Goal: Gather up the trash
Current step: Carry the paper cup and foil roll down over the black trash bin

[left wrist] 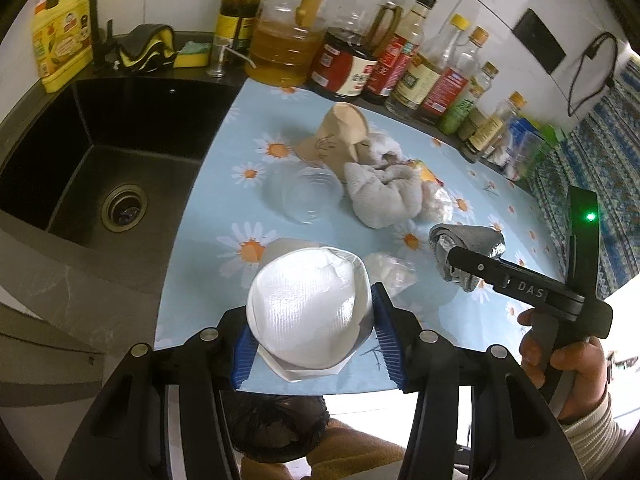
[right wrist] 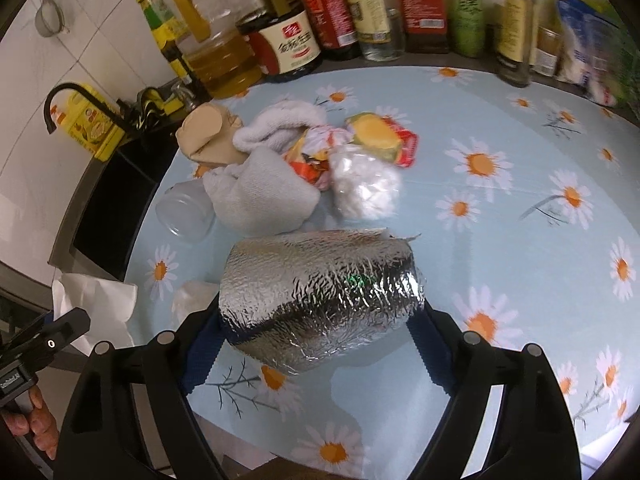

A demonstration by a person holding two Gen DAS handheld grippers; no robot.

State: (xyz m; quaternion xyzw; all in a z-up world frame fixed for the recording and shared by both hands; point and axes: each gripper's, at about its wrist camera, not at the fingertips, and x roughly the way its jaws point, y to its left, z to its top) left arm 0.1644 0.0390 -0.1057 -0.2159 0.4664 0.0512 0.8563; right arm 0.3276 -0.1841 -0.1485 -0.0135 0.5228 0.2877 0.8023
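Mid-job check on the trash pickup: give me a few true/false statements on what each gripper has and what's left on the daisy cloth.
1. The left gripper is clamped on a white wrapped bundle. True.
2. The right gripper holds the clear cup. False: it has a silver foil packet; the clear cup lies on the cloth.
3. A grey towel lies on the cloth. True.
4. The sink is full of dishes. False: no dishes show.

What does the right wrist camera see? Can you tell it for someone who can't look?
The right gripper holds a crumpled silver foil bag above a daisy-print tablecloth. Behind lie a grey cloth, snack wrappers and an overturned clear cup.
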